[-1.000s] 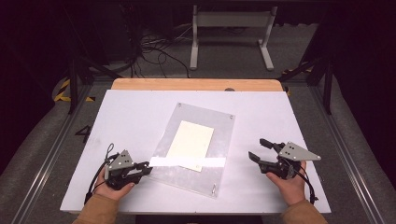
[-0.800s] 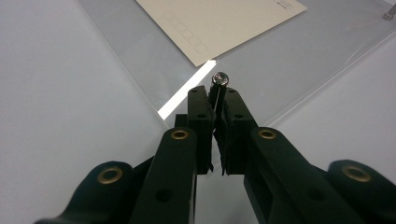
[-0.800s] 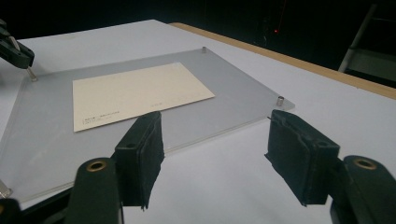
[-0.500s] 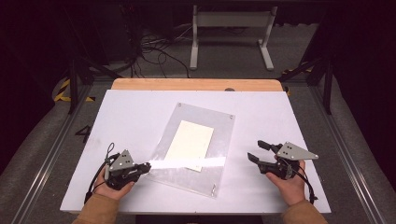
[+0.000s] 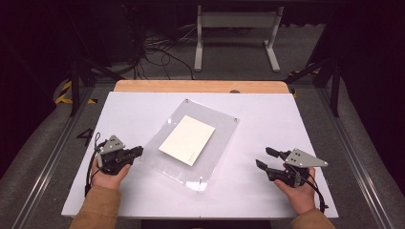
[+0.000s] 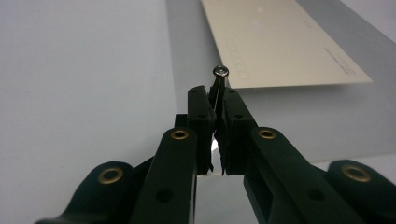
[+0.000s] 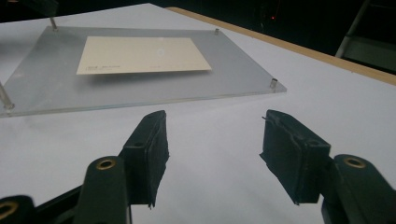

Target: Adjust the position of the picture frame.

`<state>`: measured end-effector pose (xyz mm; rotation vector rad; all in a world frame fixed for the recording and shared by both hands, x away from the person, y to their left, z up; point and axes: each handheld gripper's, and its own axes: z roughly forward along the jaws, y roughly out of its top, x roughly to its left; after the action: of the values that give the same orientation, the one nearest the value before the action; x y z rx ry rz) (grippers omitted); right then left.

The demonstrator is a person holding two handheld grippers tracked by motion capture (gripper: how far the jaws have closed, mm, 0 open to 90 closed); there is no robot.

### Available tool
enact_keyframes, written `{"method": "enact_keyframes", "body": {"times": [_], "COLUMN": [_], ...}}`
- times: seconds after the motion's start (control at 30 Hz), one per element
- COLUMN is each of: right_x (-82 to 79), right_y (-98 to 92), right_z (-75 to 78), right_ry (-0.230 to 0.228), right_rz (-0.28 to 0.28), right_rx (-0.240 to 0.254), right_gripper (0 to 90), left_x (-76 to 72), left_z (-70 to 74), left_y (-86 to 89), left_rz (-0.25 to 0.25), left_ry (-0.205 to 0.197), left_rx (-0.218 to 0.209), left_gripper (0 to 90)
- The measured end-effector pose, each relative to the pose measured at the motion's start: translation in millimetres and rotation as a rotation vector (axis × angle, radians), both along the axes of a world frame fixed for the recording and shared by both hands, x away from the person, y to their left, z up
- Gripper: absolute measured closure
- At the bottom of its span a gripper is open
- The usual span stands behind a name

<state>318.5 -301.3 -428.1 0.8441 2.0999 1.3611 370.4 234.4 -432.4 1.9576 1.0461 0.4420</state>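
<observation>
A clear acrylic plate (image 5: 210,160) lies on the white table (image 5: 133,114), with a cream card (image 5: 187,140) on or under it. Small metal screws stand at its corners. My left gripper (image 5: 139,151) is at the plate's left corner, shut on the corner screw (image 6: 220,71), which sticks up from between the pads of the gripper (image 6: 217,95). The card (image 6: 275,42) lies just beyond. My right gripper (image 5: 263,157) rests right of the plate, open, its jaws having just been closing a little with nothing between them. The right gripper (image 7: 212,135) faces the plate (image 7: 140,91) and card (image 7: 142,55).
A wooden strip (image 5: 200,86) borders the table's far edge. Beyond it is dark floor with cables and a white stand (image 5: 236,28). Bare table surface (image 7: 327,93) spreads right of the plate.
My left gripper has moved left and slightly up with the corner screw in it, swinging the plate's near-left corner leftward. The right hand has stayed put, its jaws slightly narrower.
</observation>
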Motion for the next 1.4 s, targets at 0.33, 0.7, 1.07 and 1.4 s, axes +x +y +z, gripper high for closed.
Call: {"method": "enact_keyframes", "body": {"times": [0.33, 0.7, 1.07, 1.4], "right_x": [-10.0, -11.0, -7.9, -6.4], "right_y": [-6.1, -7.4, -3.9, -1.8], "right_z": [-0.6, -0.9, 0.4, -0.2], "right_ry": [0.017, 0.023, 0.020, 0.024], "right_rz": [-0.023, -0.023, -0.010, 0.005], "right_rx": [-0.023, -0.020, -0.017, -0.015], "right_gripper": [40.9, 40.4, 39.3, 39.1], "left_x": [31.3, 31.2, -25.5, -49.9], "left_z": [-9.2, -17.0, 13.8, 7.0], "left_y": [1.6, -2.8, -42.1, -102.2], "left_rz": [0.178, 0.188, -0.098, -0.466], "left_ry": [0.010, 0.065, -0.053, -0.028], "left_rx": [-0.029, -0.004, -0.022, -0.006], "left_gripper": [83.4, 53.1, 34.0, 34.0]}}
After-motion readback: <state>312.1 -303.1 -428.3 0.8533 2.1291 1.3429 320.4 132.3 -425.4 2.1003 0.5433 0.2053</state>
